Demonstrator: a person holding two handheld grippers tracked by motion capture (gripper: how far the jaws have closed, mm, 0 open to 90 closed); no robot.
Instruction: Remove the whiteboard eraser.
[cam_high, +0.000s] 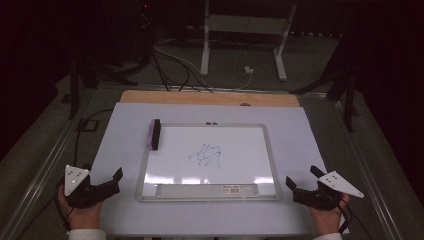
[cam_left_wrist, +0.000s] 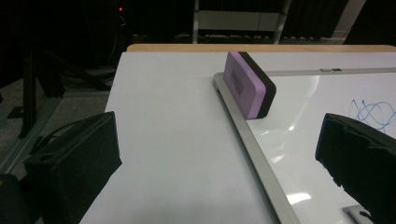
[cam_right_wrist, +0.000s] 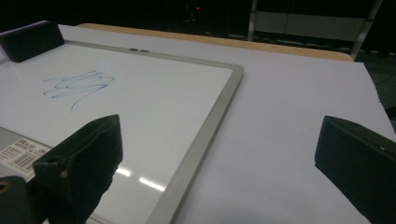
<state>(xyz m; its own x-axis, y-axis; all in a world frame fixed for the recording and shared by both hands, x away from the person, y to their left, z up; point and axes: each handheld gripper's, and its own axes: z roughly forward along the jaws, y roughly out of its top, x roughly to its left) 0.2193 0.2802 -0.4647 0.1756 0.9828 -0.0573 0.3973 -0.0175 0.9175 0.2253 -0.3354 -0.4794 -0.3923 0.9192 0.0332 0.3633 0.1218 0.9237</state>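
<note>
purple eraser (cam_high: 155, 134) stands on edge at the whiteboard's (cam_high: 272, 165) left rim, beside a blue scribble (cam_high: 206, 155). left tool (cam_high: 114, 181) and right tool (cam_high: 300, 186) rest gaping and empty on the surface (cam_high: 120, 130); a clumsy pinch could topple the eraser.

Left gripper (cam_high: 111, 180) low at 8 o'clock of the high view, held in the left hand (cam_high: 82, 216), jaws spread wide, pointing toward 2 o'clock, holding nothing. Right gripper (cam_high: 302, 182) at 4 o'clock, in the right hand (cam_high: 325, 217), jaws also wide apart, pointing toward 10 o'clock, holding nothing. White sleeve cuffs at bottom edge.
</note>
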